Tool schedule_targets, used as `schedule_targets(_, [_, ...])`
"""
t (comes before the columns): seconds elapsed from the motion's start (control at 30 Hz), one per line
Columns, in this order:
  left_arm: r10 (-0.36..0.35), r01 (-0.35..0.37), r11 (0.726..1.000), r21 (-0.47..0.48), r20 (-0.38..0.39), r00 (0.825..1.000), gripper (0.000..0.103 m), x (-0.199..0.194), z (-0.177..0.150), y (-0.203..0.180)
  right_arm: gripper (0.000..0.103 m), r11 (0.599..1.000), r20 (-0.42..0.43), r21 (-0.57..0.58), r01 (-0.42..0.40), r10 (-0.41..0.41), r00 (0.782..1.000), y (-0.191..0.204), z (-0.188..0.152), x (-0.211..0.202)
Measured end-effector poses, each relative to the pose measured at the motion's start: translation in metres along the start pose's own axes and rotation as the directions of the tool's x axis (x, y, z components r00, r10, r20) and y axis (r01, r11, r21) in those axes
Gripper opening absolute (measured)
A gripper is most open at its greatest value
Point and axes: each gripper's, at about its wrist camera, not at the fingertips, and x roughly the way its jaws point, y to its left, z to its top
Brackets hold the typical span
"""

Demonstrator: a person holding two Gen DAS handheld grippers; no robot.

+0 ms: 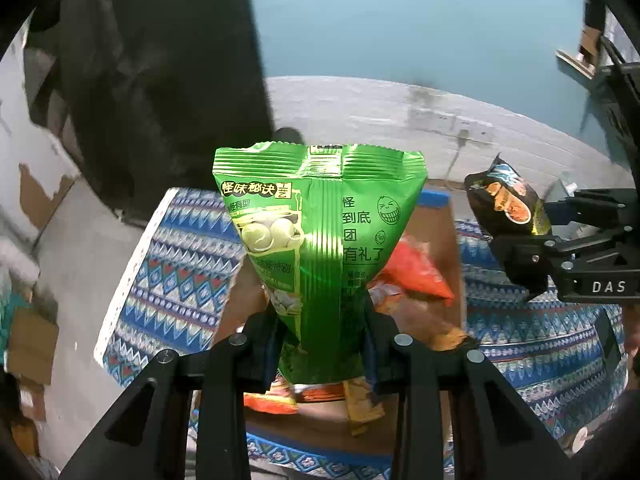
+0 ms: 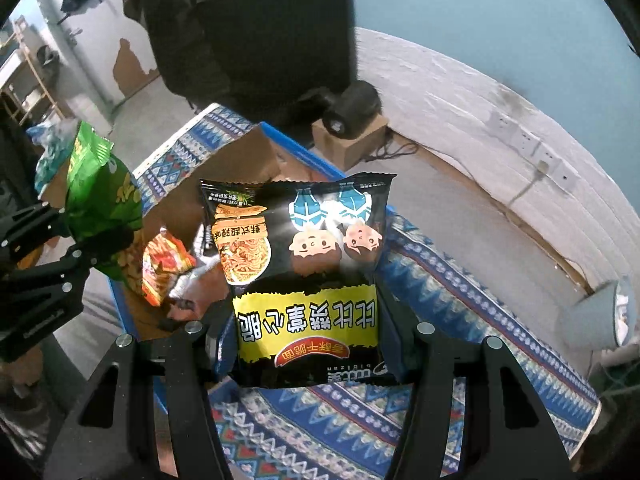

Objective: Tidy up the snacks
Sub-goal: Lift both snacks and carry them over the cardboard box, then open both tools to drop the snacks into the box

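Note:
My left gripper is shut on a green snack bag and holds it upright above a cardboard box with a blue rim. My right gripper is shut on a black and yellow noodle snack bag, held upside down beside the box. The right gripper and its black bag show at the right of the left wrist view. The left gripper and the green bag show at the left of the right wrist view. Orange snack packets lie inside the box.
The box sits on a table with a blue patterned cloth. A large black object stands behind the table. A white brick wall with sockets runs behind. A small black device on a cardboard block and a white lamp stand nearby.

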Motion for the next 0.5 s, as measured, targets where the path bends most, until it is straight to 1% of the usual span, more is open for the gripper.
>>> schedule_targets(0.1, [0.012, -0.013, 1.000, -0.026, -0.018, 1.000, 0.033, 0.007, -0.004, 0.011, 0.058, 1.000, -0.020, -0.015, -0.009, 0.008, 1.000, 0.010, 0.006, 0.013])
schedule_targets(0.17, [0.034, -0.035, 0.999, -0.030, -0.027, 0.999, 0.033, 0.011, -0.006, 0.014, 0.058, 1.000, -0.030, -0.026, -0.012, 0.011, 0.999, 0.018, 0.009, 0.020])
schedule_targets(0.27, [0.046, -0.047, 0.998, -0.035, -0.035, 0.998, 0.033, 0.014, -0.008, 0.016, 0.058, 0.999, -0.044, -0.038, -0.015, 0.013, 0.999, 0.026, 0.012, 0.031])
schedule_targets(0.4, [0.067, -0.069, 0.997, -0.033, -0.041, 0.997, 0.034, 0.016, -0.011, 0.016, 0.058, 0.999, -0.040, -0.051, -0.014, 0.011, 0.999, 0.035, 0.017, 0.037])
schedule_targets(0.47, [0.077, -0.079, 0.996, -0.036, -0.047, 0.996, 0.034, 0.016, -0.012, 0.016, 0.060, 0.998, -0.033, -0.057, -0.021, 0.019, 0.999, 0.036, 0.019, 0.038])
schedule_targets(0.5, [0.080, -0.082, 0.996, -0.040, -0.047, 0.996, 0.035, 0.016, -0.013, 0.017, 0.060, 0.998, -0.026, -0.061, -0.029, 0.027, 0.999, 0.038, 0.018, 0.036])
